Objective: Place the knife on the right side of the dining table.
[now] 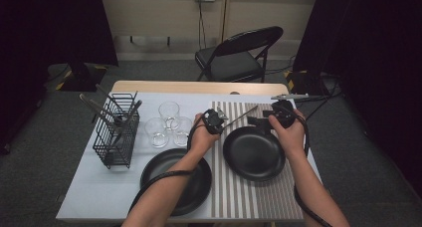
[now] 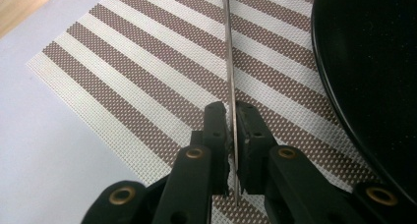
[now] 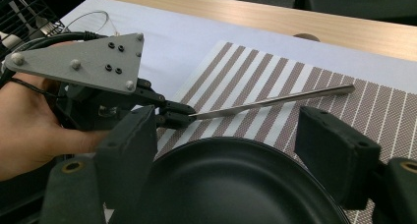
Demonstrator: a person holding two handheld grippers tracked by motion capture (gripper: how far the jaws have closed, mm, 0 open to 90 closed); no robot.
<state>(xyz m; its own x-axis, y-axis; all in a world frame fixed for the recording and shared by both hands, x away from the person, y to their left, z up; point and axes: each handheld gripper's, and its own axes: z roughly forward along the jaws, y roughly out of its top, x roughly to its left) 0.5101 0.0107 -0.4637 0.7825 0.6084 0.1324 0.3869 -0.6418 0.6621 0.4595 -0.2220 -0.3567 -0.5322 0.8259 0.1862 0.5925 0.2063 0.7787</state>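
Grey carpet and dark curtains ring a pale table (image 1: 99,187) on which a brown-and-white striped placemat (image 1: 249,197) lies at the right.

Seen in the left gripper view, the left gripper (image 2: 231,130) has its two black jaws drawn almost together, with a thin metal rod (image 2: 229,62) standing between the pads; a sliver of gap shows on each side, so I cannot tell how firmly they press it. The rod runs straight away from the jaws over the striped mat, with the rim of a black plate (image 2: 373,86) just to its right. From the right gripper view the same rod (image 3: 275,102) juts level out of those jaw tips, above the mat and just behind the far rim of the plate (image 3: 231,184).

The right gripper (image 3: 236,150) has its jaws spread wide, one on each side of that plate's far rim, with nothing pinched between them. In the high view it (image 1: 259,121) sits at the far edge of the plate (image 1: 254,155), which rests on the placemat, and the left gripper (image 1: 224,122) is just to its left, holding the rod (image 1: 241,117) slanted toward the back of the mat.

Farther out, a second black plate (image 1: 194,187) lies near the front edge, partly under the person's left forearm. Three clear glass bowls (image 1: 166,125) cluster behind it, and a black wire basket (image 1: 117,137) with utensils stands at the left. A black folding chair (image 1: 239,55) stands beyond the table.
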